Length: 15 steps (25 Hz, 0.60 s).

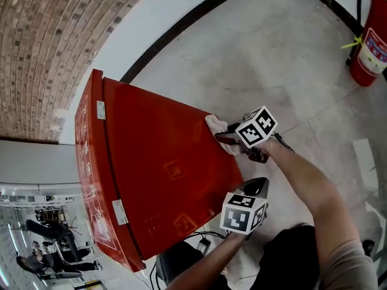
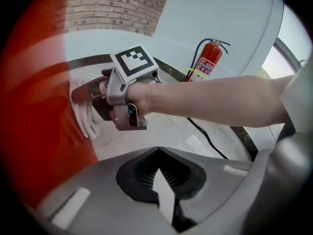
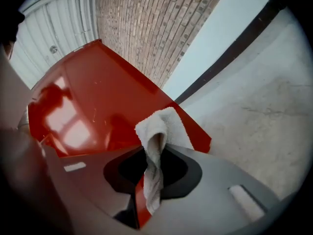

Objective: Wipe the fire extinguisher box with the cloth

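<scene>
At the edge of a broad red panel, the right gripper [image 1: 225,139] clamped a white cloth [image 1: 215,125] against the fire extinguisher box [image 1: 163,162], which was shut, its inside hidden. Just beside the box, the left gripper [image 2: 164,199] hung with jaws together, empty. Around them lay a grey concrete floor [image 1: 272,53], with a brick wall [image 1: 48,41] behind and a fire extinguisher [image 1: 370,41] well apart.
</scene>
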Available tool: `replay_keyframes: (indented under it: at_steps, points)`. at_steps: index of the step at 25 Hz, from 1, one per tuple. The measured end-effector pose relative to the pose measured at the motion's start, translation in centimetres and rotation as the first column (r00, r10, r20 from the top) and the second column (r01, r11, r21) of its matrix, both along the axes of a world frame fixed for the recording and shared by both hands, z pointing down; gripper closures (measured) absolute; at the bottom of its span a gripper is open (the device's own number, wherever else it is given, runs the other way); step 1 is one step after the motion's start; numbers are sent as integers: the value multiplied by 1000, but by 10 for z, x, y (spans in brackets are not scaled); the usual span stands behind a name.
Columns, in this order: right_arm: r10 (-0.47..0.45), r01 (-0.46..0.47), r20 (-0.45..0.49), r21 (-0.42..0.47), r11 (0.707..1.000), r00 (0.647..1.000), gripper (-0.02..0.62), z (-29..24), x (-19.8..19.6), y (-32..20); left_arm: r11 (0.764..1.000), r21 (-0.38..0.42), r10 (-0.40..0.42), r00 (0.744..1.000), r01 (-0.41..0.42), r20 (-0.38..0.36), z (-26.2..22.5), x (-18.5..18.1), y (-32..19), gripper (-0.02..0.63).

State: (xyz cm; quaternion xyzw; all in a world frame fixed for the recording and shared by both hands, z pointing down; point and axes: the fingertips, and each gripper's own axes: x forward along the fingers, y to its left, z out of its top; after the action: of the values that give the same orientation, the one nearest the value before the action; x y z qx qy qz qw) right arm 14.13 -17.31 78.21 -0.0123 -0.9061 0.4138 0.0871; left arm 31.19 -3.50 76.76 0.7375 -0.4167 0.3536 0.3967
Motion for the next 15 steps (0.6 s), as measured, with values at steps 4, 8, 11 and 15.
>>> replay_keyframes:
  at_steps: [4,8,11,15]
  points:
    - [-60,60,43,1,998,997,515,-34,-7,-9,999,24,-23,1000,23,-6,-10,-2,-16,606]
    - [-100,92,171,56,994,980,515,-107,-13,-24,998,57,-24,1000,24,-3,-25,4,-30,606]
    - [-125,101,306,94,991,944,515,-165,-11,-33,998,70,-10,1000,10,3,-33,7,-32,606]
    - [-149,96,342,165,982,928,514,-188,-16,-49,998,60,-15,1000,15,2,-30,5,-30,606]
